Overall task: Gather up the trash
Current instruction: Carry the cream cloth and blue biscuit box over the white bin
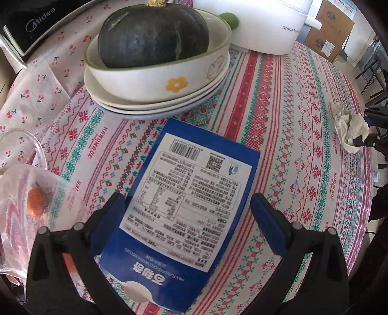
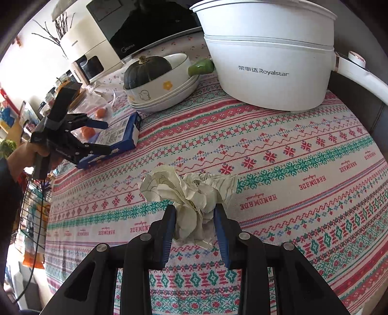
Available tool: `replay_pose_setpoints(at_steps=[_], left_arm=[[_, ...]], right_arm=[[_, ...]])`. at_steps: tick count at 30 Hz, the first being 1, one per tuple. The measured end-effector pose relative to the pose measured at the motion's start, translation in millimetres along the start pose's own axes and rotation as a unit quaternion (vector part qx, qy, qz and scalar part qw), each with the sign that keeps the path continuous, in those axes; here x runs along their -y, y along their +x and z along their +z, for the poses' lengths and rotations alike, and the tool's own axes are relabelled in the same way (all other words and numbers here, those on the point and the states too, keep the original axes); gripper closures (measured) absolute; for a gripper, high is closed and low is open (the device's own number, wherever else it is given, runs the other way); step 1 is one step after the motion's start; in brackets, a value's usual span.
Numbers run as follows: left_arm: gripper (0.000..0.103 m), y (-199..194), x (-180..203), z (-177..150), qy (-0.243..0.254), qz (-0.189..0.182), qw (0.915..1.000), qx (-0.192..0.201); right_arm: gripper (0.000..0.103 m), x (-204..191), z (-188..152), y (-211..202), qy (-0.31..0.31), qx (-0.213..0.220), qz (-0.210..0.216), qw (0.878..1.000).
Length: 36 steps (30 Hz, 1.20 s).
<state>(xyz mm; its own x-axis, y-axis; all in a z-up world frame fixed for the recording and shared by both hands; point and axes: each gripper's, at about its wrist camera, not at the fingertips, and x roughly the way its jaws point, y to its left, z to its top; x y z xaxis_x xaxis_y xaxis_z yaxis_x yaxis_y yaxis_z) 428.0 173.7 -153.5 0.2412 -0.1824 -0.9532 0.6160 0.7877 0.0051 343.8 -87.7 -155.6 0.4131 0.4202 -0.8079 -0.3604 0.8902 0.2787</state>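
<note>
A blue carton (image 1: 184, 198) with a white printed label lies flat on the patterned tablecloth. My left gripper (image 1: 188, 202) is open, with one finger on each side of the carton; a gap shows at the right finger. In the right wrist view the carton (image 2: 116, 135) lies between the left gripper's fingers (image 2: 106, 138). A crumpled paper ball (image 2: 194, 196) lies at the table's middle. My right gripper (image 2: 195, 210) is shut on its near end. The paper (image 1: 349, 128) also shows at the far right of the left wrist view.
A dark green squash (image 1: 152, 31) sits in a white bowl (image 1: 169, 77) on stacked plates. A white Royalstar pot (image 2: 266, 53) stands at the back. A clear bag with an orange fruit (image 1: 36, 198) lies at the left. A black Midea appliance (image 1: 31, 21) stands behind.
</note>
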Motion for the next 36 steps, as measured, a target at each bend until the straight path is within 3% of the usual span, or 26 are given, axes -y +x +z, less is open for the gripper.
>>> replay_pose_setpoints(at_steps=[5, 10, 17, 21, 24, 27, 29, 32, 36], left_arm=[[0.000, 4.6, -4.5, 3.9, -0.010, -0.011, 0.9998, -0.013], [0.001, 9.0, 5.7, 5.7, 0.004, 0.005, 0.9996, -0.029], [0.001, 9.7, 41.2, -11.8, 0.005, 0.048, 0.9981, -0.038], [0.001, 2.4, 69.2, -24.8, 0.008, 0.035, 0.9985, -0.041], [0.001, 2.0, 77.9, -31.8, 0.015, 0.086, 0.9954, -0.039], [0.001, 9.6, 70.5, -37.5, -0.017, 0.094, 0.9939, -0.055], [0.000, 11.0, 65.7, -42.2, -0.049, 0.077, 0.9946, -0.050], [0.001, 8.9, 63.1, -54.3, -0.103, 0.071, 0.9918, -0.027], [0.003, 1.0, 80.0, -81.7, -0.160, 0.093, 0.9826, 0.006]], right_arm=[[0.070, -14.9, -5.5, -3.9, -0.017, -0.006, 0.016, 1.000], [0.070, -18.4, -8.3, -3.6, -0.019, -0.010, 0.018, 1.000], [0.070, -9.9, -9.7, -10.3, -0.001, -0.015, 0.015, 1.000], [0.070, -14.0, -12.0, -21.5, -0.005, -0.014, 0.010, 1.000], [0.070, -16.8, -13.7, -27.9, -0.009, -0.014, 0.005, 1.000], [0.070, -18.5, -13.8, -30.6, -0.007, -0.018, -0.001, 1.000], [0.070, -19.7, -13.2, -31.4, -0.003, -0.020, -0.004, 1.000], [0.070, -20.7, -13.7, -35.0, 0.000, -0.020, -0.013, 1.000], [0.070, -18.0, -19.8, -42.5, 0.007, -0.025, -0.030, 0.999]])
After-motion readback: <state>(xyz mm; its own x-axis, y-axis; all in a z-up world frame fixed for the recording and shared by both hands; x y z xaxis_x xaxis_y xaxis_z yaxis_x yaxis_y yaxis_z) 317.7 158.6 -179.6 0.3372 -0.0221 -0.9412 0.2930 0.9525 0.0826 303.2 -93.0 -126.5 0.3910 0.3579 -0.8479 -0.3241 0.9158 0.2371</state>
